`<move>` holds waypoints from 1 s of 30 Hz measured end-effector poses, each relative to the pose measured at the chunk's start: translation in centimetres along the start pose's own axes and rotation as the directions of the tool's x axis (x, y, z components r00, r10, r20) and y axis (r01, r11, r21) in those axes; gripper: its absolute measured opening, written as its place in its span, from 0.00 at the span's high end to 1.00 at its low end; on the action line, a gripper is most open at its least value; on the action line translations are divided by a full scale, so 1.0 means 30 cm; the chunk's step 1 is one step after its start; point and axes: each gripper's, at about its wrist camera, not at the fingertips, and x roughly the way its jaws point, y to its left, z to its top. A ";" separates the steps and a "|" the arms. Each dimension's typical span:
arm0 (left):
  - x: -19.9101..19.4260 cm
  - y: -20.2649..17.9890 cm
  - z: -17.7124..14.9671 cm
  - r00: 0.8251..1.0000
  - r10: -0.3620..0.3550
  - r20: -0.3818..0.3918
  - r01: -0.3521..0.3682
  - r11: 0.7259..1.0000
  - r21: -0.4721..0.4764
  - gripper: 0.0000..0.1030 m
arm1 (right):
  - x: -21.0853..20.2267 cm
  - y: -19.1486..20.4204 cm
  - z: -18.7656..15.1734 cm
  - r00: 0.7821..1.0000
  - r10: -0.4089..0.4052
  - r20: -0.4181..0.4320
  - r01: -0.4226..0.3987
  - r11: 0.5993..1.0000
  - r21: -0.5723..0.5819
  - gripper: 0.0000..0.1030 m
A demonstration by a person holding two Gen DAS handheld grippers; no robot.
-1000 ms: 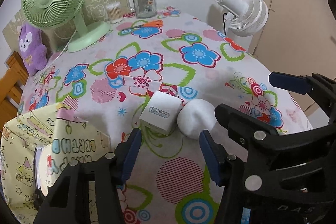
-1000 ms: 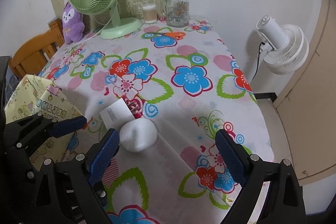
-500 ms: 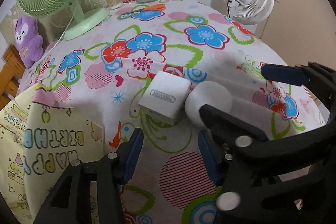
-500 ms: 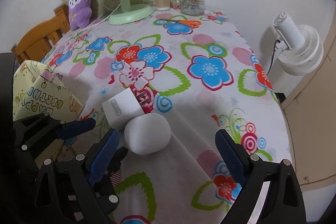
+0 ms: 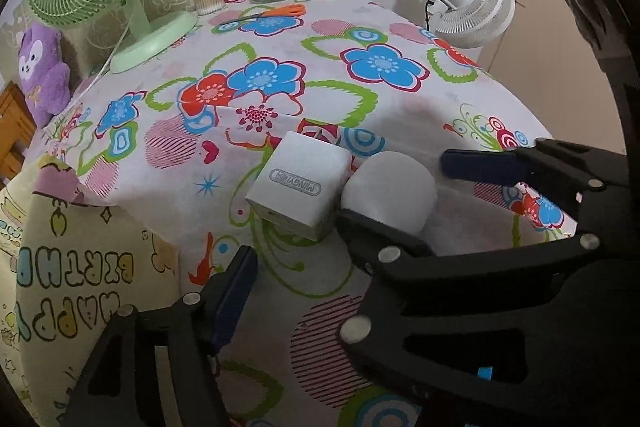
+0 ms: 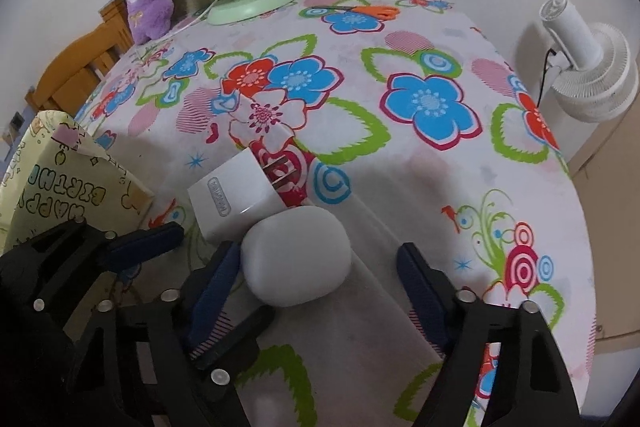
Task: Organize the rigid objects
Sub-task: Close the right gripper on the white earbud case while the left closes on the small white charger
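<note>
Tablecloth (image 6: 420, 187) in bright flowers spreads under two small white things near its near-left edge: a square charger (image 6: 232, 199) and, touching its right side, a rounded case (image 6: 296, 259). Right gripper (image 6: 316, 283) straddles the case, jaws just narrowing, pads not pressing it. Left gripper (image 5: 296, 267), jaws just widening and apart, sits short of the charger, holding nothing.

Charger cube (image 5: 298, 185) touches rounded case (image 5: 390, 191) on its right, on tablecloth (image 5: 400, 115)
</note>
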 end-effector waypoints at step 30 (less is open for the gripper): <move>0.060 0.025 0.113 0.994 0.094 0.047 -0.091 0.993 -0.072 0.38 | -0.042 -0.123 0.051 0.992 -0.113 0.064 0.109 0.992 0.060 0.44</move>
